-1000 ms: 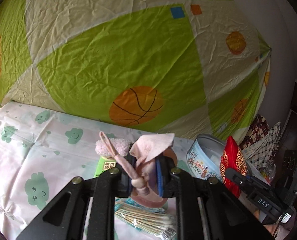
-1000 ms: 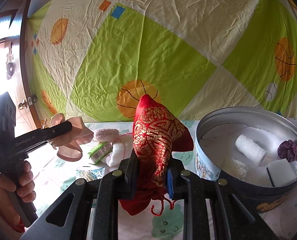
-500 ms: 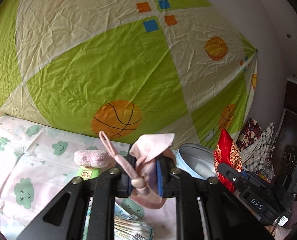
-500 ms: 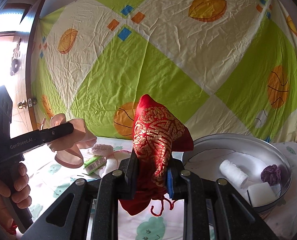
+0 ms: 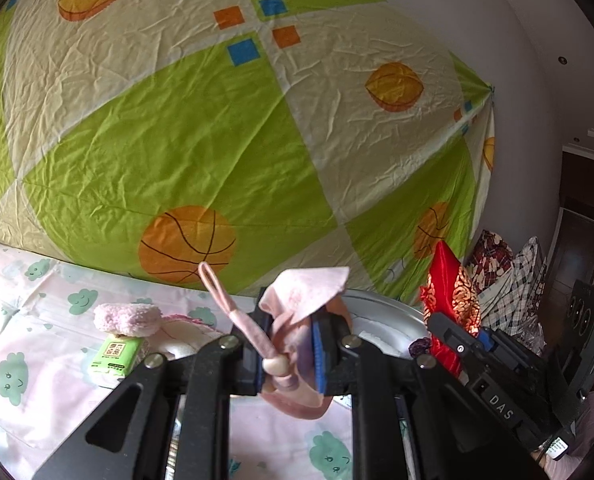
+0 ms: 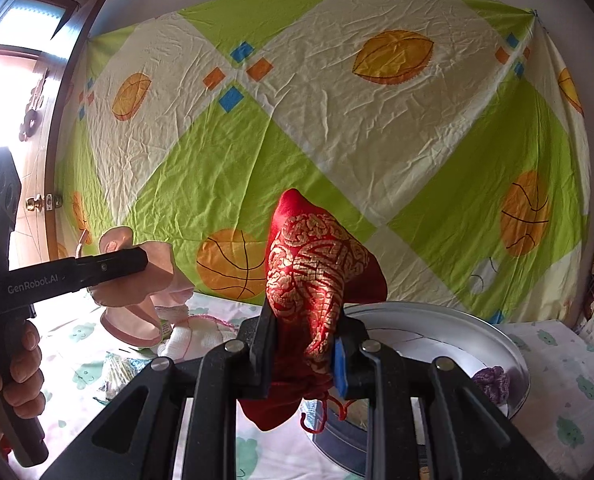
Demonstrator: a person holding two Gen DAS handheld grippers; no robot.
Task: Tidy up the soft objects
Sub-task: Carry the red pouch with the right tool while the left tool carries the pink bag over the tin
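Note:
My left gripper (image 5: 289, 354) is shut on a pink drawstring pouch (image 5: 297, 304), held above the bed; its cord loop sticks up to the left. My right gripper (image 6: 303, 354) is shut on a red pouch with gold embroidery (image 6: 317, 264), lifted above the rim of a round metal tin (image 6: 437, 316). In the left wrist view the red pouch (image 5: 453, 296) and the tin (image 5: 381, 308) lie to the right. In the right wrist view the pink pouch (image 6: 137, 292) hangs in the left gripper (image 6: 147, 266) at the left. A purple soft thing (image 6: 491, 380) lies inside the tin.
A fluffy pink piece (image 5: 127, 318) rests on a green packet (image 5: 115, 356) on the cloud-print sheet (image 5: 37, 344). White cloths (image 6: 189, 336) lie beside it. A green and cream basketball sheet (image 5: 177, 140) hangs behind. A hand (image 6: 21, 376) grips the left tool. Patterned fabrics (image 5: 509, 272) are piled at the right.
Both grippers have risen with their pouches still gripped. The tin now shows only its rim and sits lower, and more of the hanging sheet fills both views.

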